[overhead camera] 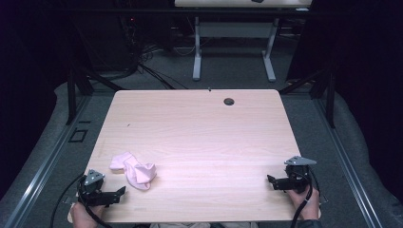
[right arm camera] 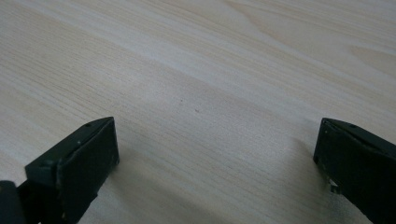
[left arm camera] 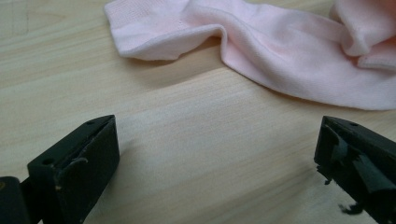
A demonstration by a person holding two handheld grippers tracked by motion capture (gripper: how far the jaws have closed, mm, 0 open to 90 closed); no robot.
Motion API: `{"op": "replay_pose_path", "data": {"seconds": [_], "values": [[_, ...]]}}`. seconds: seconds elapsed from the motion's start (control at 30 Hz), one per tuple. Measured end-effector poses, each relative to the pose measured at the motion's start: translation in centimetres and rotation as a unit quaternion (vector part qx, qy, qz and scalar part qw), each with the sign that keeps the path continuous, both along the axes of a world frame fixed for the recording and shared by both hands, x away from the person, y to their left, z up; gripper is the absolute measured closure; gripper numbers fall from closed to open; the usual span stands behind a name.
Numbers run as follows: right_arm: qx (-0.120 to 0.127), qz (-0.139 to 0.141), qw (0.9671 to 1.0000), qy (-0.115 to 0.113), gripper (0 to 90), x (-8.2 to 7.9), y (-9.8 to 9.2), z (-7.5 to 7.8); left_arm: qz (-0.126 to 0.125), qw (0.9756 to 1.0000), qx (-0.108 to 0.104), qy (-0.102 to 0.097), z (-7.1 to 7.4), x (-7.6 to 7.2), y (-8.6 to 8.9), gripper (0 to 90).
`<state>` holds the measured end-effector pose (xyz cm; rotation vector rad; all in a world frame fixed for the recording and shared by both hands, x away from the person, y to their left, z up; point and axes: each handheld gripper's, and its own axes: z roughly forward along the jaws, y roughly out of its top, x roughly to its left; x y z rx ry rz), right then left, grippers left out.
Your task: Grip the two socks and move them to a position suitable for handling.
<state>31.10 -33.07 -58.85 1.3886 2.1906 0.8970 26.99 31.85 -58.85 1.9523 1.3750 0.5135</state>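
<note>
High view: left gripper (overhead camera: 121, 191) rests wide open at the near left counter (overhead camera: 199, 128) edge, just beside the crumpled pink sock (overhead camera: 135, 171). Right gripper (overhead camera: 270, 179), also wide, sits well apart. Pinching one loose fold could drag the sock.

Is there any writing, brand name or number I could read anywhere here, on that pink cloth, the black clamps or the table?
None can be read. The pink sock shows plain knit with no label or print. The left gripper and right gripper show bare black jaws with no marking. The wooden table bears only grain and a round cable hole.
</note>
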Motion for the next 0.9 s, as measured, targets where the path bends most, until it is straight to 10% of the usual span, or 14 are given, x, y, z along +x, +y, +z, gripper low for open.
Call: {"op": "replay_pose_path", "data": {"seconds": [0.7, 0.9], "values": [[0.0, -0.002, 1.0, -0.002, 0.0, 0.0, 0.0, 0.0, -0.092, 0.9954, -0.021, -0.021, 5.3, 0.6, -6.3, 0.4], [0.001, -0.002, 1.0, -0.002, 0.0, 0.0, 0.0, 0.0, -0.109, 0.9939, -0.002, -0.014, 5.3, 2.1, -8.1, 16.9]]}}
